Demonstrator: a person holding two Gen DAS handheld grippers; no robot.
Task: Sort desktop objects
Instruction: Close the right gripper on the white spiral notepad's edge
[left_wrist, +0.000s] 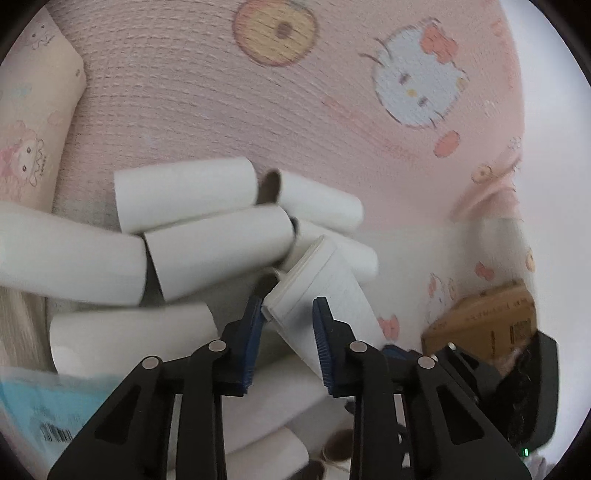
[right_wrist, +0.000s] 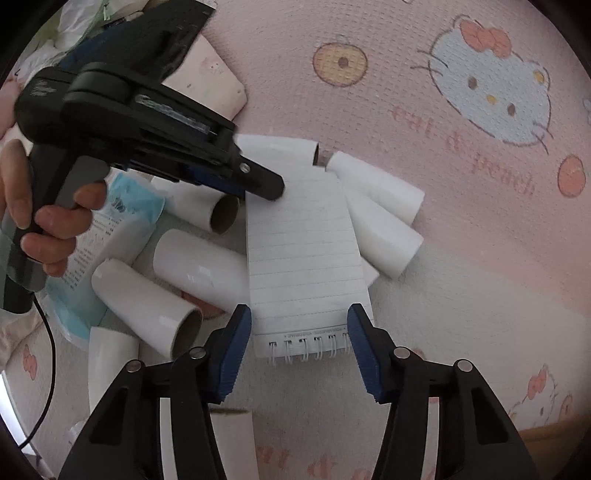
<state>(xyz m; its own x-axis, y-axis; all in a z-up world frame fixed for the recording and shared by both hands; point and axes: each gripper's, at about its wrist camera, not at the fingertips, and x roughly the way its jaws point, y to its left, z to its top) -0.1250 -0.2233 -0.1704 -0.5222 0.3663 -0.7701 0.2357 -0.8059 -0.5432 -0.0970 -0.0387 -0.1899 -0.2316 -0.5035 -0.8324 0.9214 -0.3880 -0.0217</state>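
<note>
On the pink mat (right_wrist: 461, 229), the notepad (right_wrist: 306, 258) lies across white tubes (right_wrist: 199, 262). Left gripper (left_wrist: 288, 314) pinches its far end; right gripper (right_wrist: 299, 347), jaws spread, straddles the near spiral edge.

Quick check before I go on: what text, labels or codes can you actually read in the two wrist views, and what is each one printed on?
"peach": upside down on the pink Hello Kitty cloth; the word beside it is too blurred.
Spiral notepad: small print line above the coil, too small to read.
Blue packet: rows of small print, unreadable; its barcode is blurred.
Cardboard box: printing and label, too blurred.
White tubes: no text.
</note>
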